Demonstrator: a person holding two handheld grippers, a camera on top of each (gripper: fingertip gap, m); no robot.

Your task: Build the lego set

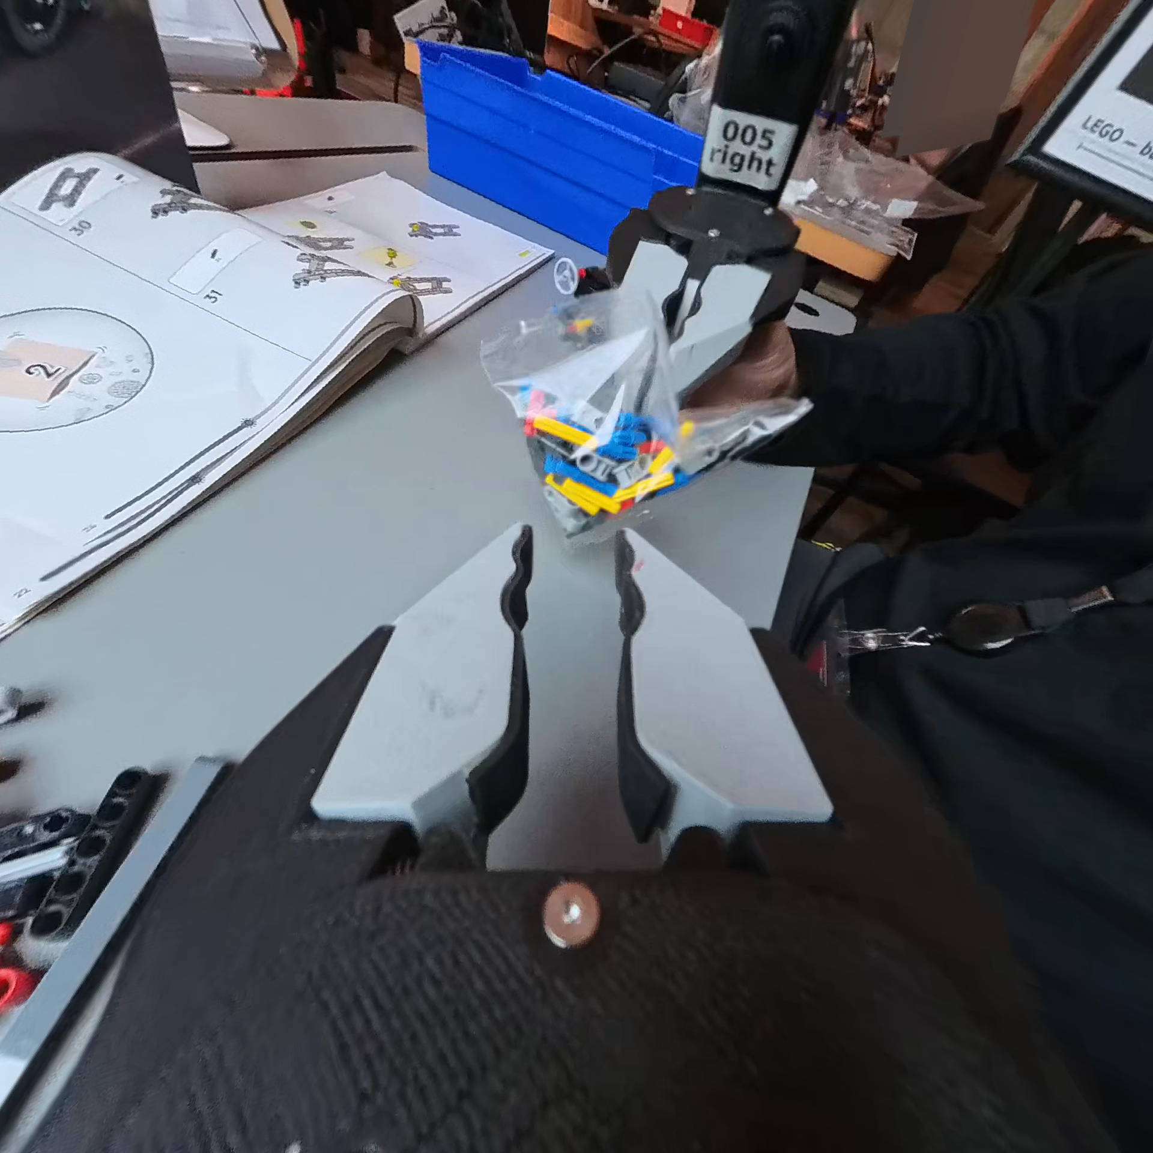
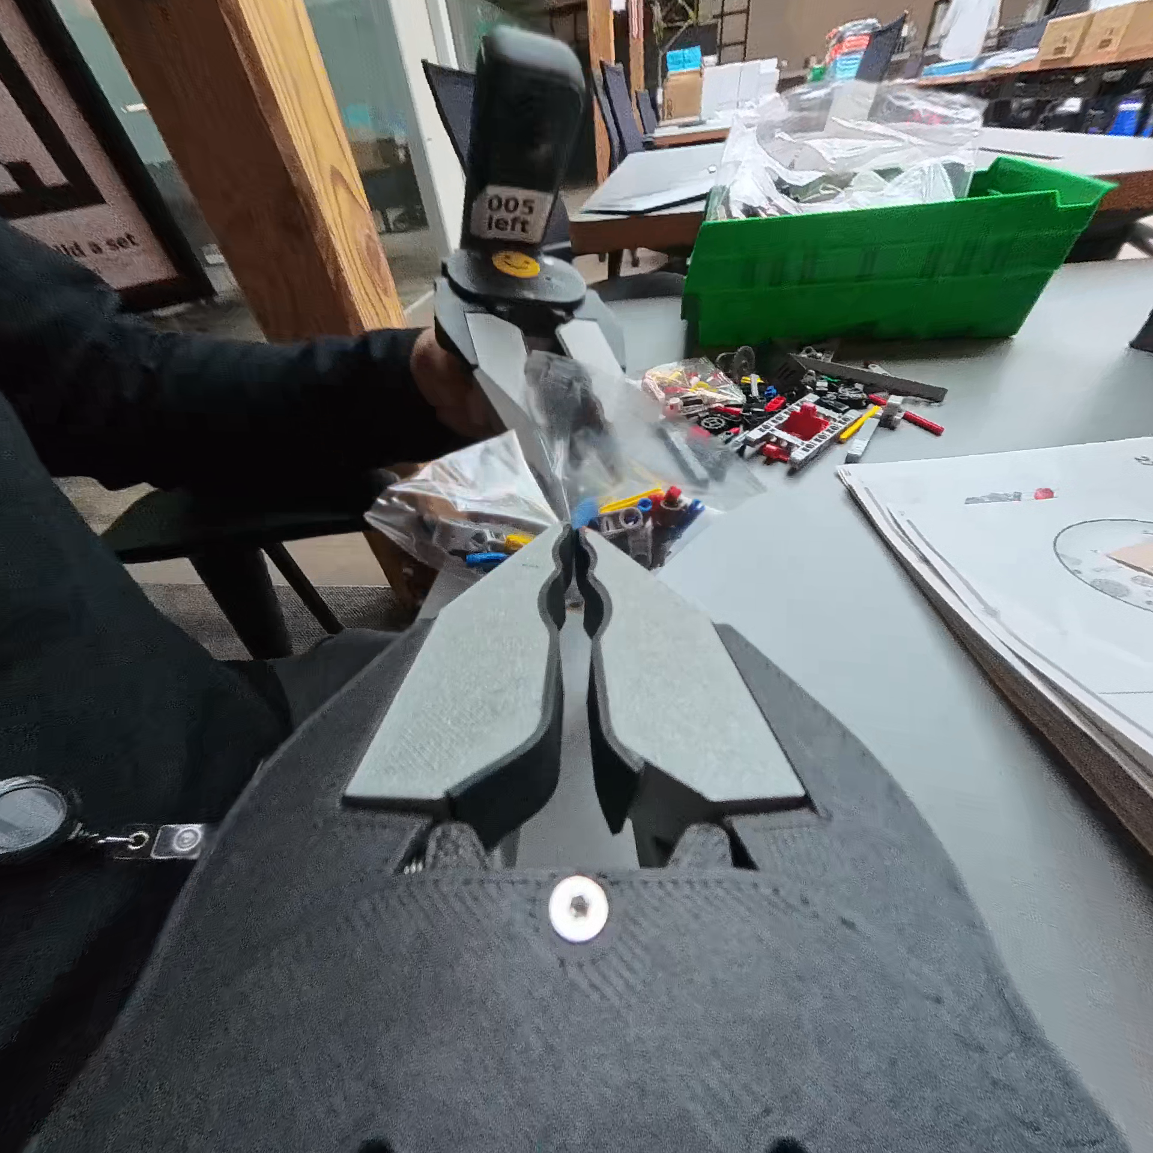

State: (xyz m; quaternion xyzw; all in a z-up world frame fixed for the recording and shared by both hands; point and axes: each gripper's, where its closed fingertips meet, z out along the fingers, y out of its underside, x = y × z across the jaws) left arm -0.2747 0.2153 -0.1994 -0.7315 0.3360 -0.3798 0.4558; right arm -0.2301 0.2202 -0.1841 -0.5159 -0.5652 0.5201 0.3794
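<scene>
One clear bag of bricks [image 1: 617, 437] hangs above the desk [image 1: 349, 561] from my right hand-held gripper [image 1: 686, 318]; my left hand-held gripper [image 1: 573, 549] waits apart, empty.

Right view: fingers clamped on the bag [image 2: 624, 518]. Opening it seems next; my left should pinch the opposite edge.

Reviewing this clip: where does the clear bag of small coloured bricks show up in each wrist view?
Left wrist view: the bag hangs right of centre, pinched at its top by the right gripper, just beyond the open left gripper.
Right wrist view: the bag sits at centre, clamped at this gripper's own fingertips.
Shared landmark: the open instruction booklet.
</scene>
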